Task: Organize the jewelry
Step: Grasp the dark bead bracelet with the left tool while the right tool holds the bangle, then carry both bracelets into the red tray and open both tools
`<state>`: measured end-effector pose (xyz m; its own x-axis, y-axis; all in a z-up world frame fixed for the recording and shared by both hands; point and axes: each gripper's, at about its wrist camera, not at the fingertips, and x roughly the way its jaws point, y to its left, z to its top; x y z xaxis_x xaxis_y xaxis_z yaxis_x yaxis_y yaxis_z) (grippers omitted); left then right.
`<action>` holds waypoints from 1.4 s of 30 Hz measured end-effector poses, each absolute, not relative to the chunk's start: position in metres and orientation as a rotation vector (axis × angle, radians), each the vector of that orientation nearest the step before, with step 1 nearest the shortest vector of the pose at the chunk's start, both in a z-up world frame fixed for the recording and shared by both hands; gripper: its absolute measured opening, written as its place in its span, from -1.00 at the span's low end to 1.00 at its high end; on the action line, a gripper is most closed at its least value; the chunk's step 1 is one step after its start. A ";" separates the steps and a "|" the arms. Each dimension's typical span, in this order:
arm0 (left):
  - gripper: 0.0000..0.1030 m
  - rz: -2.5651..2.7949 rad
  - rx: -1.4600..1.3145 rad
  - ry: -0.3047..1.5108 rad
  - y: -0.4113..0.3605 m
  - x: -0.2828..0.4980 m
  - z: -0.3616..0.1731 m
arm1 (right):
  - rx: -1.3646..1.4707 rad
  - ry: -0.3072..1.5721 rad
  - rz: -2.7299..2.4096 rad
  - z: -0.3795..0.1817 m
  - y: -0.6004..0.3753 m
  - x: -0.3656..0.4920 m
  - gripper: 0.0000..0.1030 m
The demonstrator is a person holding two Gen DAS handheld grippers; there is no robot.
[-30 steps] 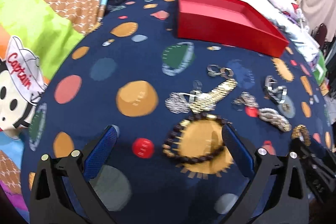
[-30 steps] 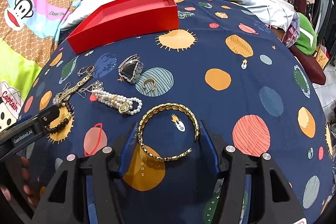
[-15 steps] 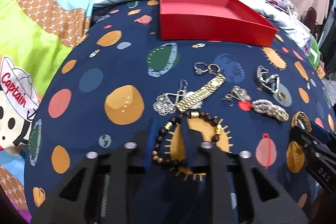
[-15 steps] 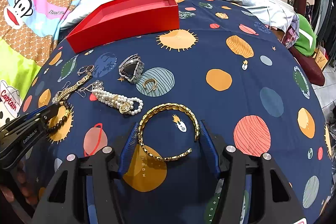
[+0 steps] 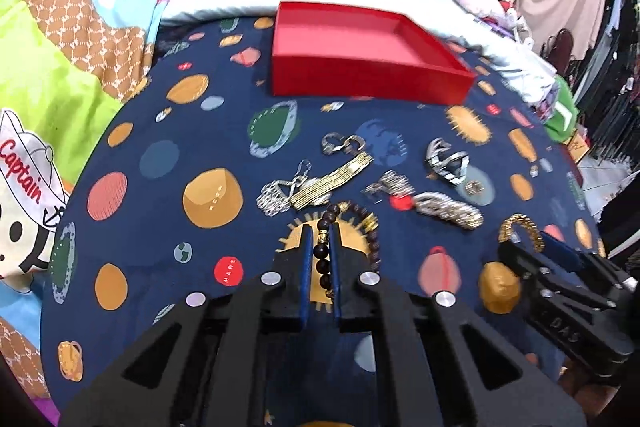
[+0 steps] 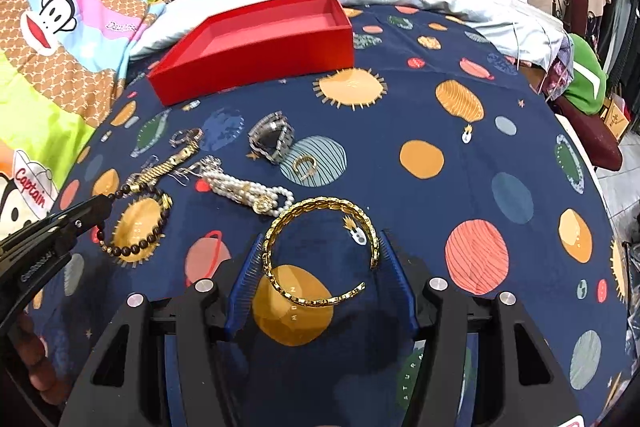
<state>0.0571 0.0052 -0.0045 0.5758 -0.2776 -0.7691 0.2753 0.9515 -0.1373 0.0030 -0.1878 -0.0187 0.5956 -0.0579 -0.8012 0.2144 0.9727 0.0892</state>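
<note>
My left gripper is shut on the dark bead bracelet, which still lies on the planet-print cloth; the bracelet also shows in the right wrist view. My right gripper has its blue pads on both sides of the gold cuff bracelet, touching or nearly touching it. An open red box stands at the back and looks empty; it also shows in the right wrist view.
Between grippers and box lie a gold watch band, a silver chain, a pearl bracelet, a silver watch and a small gold ring. Pillows and a cartoon blanket surround the cloth.
My left gripper closed from wide open onto the near side of the dark bead bracelet. The right gripper and gold cuff have not moved.
</note>
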 end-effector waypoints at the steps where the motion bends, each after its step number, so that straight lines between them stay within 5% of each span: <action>1: -0.87 -0.330 -0.003 0.893 0.005 0.055 0.000 | 0.183 0.914 -0.156 -0.016 -0.187 0.002 0.10; 13: -0.86 -0.359 0.014 0.763 -0.003 0.060 0.058 | 0.170 0.833 -0.100 0.028 -0.188 0.016 0.09; 26: -0.86 -0.372 0.046 0.640 -0.038 0.195 0.111 | 0.194 0.781 -0.009 0.072 -0.224 0.167 0.10; 42: -0.86 -0.384 0.086 0.729 -0.091 0.362 0.052 | 0.202 0.923 0.005 0.023 -0.253 0.340 0.11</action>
